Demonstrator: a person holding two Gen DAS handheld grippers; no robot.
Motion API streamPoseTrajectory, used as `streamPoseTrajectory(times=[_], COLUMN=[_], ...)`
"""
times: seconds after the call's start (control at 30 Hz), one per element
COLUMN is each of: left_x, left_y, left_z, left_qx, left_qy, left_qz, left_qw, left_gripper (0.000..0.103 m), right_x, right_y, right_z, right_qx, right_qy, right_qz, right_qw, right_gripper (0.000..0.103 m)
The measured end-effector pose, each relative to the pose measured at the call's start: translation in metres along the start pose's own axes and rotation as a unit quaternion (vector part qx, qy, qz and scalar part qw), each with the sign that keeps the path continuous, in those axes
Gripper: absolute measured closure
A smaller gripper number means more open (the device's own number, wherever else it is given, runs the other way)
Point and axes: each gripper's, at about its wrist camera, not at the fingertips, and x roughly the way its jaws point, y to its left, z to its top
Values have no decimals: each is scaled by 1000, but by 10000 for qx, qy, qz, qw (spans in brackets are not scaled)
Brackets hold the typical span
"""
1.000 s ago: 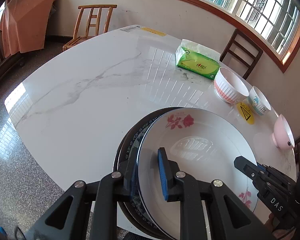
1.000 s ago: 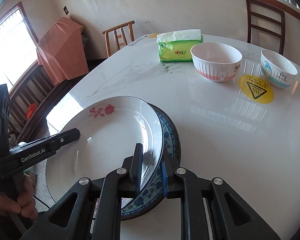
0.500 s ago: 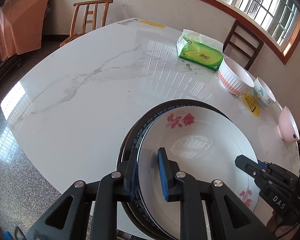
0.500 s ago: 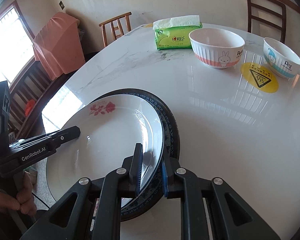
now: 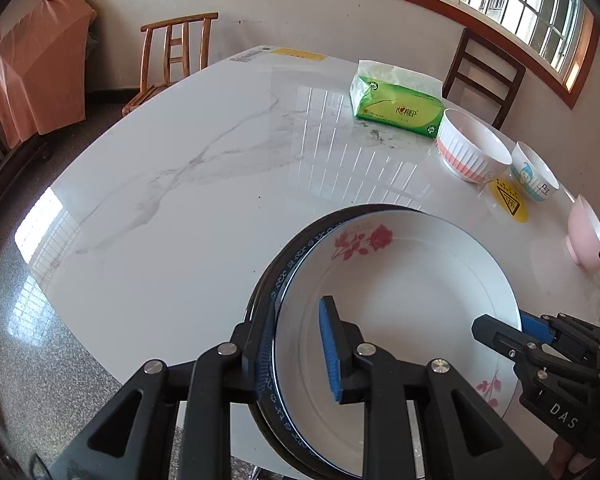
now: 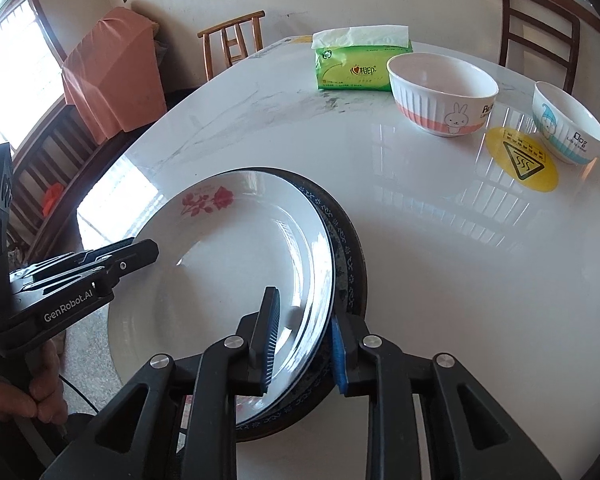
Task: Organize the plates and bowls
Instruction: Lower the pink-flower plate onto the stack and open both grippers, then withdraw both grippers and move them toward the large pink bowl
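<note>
two plates sit stacked near the edge of the white table (image 5: 204,208). the white plate with red flowers (image 5: 400,300) lies on top of the dark plate with a blue pattern (image 6: 346,264).

the left gripper (image 5: 296,344) is closed on the left side of the stack, one finger over the white plate and one under the rim of the dark plate. the right gripper (image 6: 304,336) is closed on the right side of the same stack, with its fingers set the same way. each camera also sees the other gripper across the plates.

the left camera shows a small pink bowl (image 5: 588,236) tipped on its side at the far right; the right camera does not show it. both cameras see the big ribbed bowl (image 6: 442,92), but only the right one shows the bunny on it. next to it is the small bowl with blue drawing (image 6: 566,122), then a yellow round sticker (image 6: 522,162) between them, and a green tissue pack (image 6: 360,66) behind. the right camera also shows a hand (image 6: 24,388) holding the left gripper's handle.
</note>
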Motion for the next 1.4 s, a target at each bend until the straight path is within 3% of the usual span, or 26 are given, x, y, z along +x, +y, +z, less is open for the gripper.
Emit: streamPoseTrajectory(times=[0.43, 0.57, 0.8, 1.07, 1.4], left_x=[-10, -13, -15, -21, -24], left_y=[-6, -6, -10, -27, -69], left_z=[3, 4, 5, 8, 9], left_qx=[69, 57, 78, 216, 601], left_qy=[-171, -213, -198, -207, -149], left_qz=[67, 174, 270, 299, 114], left_qw=[9998, 9996, 9994, 9991, 9980], left_gripper=[75, 73, 71, 66, 63], right_x=[-1, -3, -18, -33, -59], right_y=[11, 13, 23, 11, -31], right_z=[2, 3, 6, 2, -9], right_qx=[-169, -242, -475, -252, 288], right_qy=[292, 331, 36, -159, -331], right_qz=[-239, -395, -536, -492, -613], right_qw=[9991, 9984, 9974, 9983, 9972], right_gripper=[62, 62, 52, 51, 51])
